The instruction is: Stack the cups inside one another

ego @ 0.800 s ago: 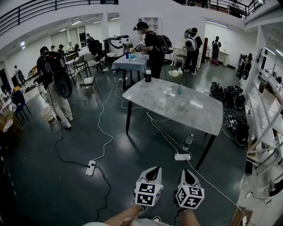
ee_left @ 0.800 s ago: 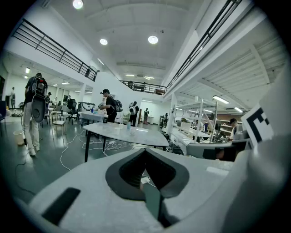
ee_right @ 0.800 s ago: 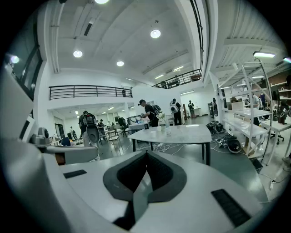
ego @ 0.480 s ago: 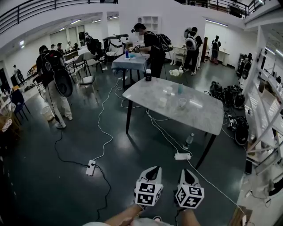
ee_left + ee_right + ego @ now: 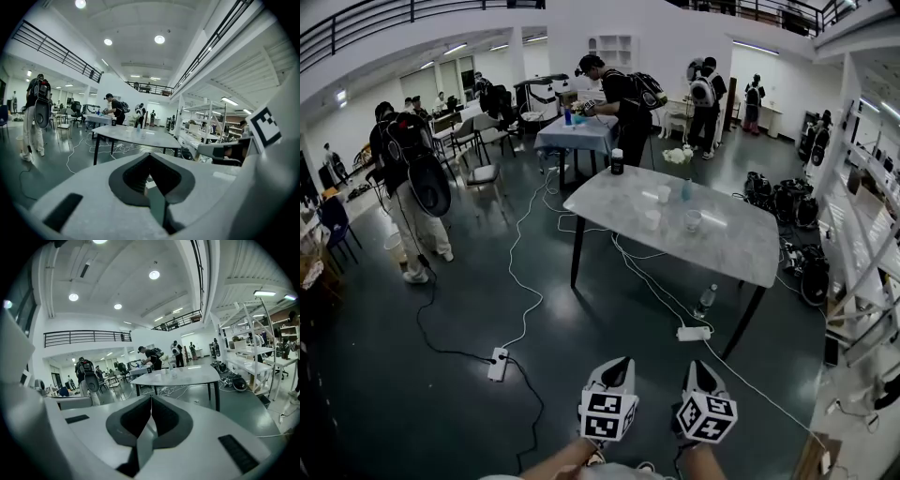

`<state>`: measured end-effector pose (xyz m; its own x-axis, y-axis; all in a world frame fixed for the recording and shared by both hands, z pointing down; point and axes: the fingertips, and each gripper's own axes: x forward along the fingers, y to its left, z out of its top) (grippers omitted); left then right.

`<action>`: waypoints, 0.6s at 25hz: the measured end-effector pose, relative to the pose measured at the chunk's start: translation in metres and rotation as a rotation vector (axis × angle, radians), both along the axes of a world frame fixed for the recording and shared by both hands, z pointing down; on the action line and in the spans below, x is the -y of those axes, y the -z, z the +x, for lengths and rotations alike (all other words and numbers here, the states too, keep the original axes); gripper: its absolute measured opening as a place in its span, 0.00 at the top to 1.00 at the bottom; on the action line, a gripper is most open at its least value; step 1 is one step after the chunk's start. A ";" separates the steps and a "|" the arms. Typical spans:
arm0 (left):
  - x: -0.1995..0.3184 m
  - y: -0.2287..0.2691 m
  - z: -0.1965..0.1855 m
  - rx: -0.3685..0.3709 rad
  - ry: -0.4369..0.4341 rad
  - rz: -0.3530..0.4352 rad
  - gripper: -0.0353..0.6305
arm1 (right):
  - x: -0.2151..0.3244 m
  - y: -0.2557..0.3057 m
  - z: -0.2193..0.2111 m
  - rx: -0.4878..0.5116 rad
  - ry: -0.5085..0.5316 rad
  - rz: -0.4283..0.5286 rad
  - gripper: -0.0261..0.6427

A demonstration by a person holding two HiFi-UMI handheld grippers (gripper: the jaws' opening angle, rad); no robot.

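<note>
The cups (image 5: 652, 218) stood on a grey-topped table (image 5: 727, 258) in the upper middle of the head view, well apart from both tools, which sat at the bottom centre of that frame. Three showed there: a white one at the back, a pale one at the front left and a clear one at the front right, with a slim blue bottle (image 5: 685, 189) just beside the back one.

The left gripper (image 5: 620, 362) was clenched with nothing in it; in its own view the dark pads met in a thin seam (image 5: 150, 155). The right gripper (image 5: 695, 365) was likewise clamped shut and empty, its jaws pressed together (image 5: 151, 397). Both pointed toward the table across bare dark floor.

The head view alone showed the floor: white cables trailing to a power strip (image 5: 691, 333) and a water bottle (image 5: 705, 300) lying under the table. The two gripper views instead took in the table side-on, with its black legs, the ceiling lights and the balcony railing. In the right gripper view the cups were only small pale shapes (image 5: 165, 371) on the tabletop. At the right edge of the left gripper view, a marker cube (image 5: 265, 127) and metal shelving filled the frame.
</note>
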<state>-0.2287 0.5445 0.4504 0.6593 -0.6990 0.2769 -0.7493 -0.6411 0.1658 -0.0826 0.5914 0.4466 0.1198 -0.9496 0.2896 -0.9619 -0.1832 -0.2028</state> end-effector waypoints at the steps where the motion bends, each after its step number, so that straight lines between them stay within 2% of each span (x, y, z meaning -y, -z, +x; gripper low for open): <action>1: 0.004 -0.002 -0.007 0.004 0.000 0.000 0.95 | 0.003 -0.003 -0.005 0.005 -0.006 -0.004 0.95; 9: 0.028 -0.007 -0.044 0.020 -0.020 0.000 0.95 | 0.027 -0.009 -0.043 0.002 -0.019 -0.027 0.95; 15: 0.042 -0.010 -0.053 0.015 -0.023 -0.010 0.95 | 0.037 -0.009 -0.047 -0.004 -0.038 -0.038 0.95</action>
<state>-0.2812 0.5029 0.4607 0.6709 -0.6808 0.2939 -0.7369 -0.6563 0.1617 -0.1294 0.5549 0.4557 0.1568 -0.9327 0.3247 -0.9550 -0.2270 -0.1908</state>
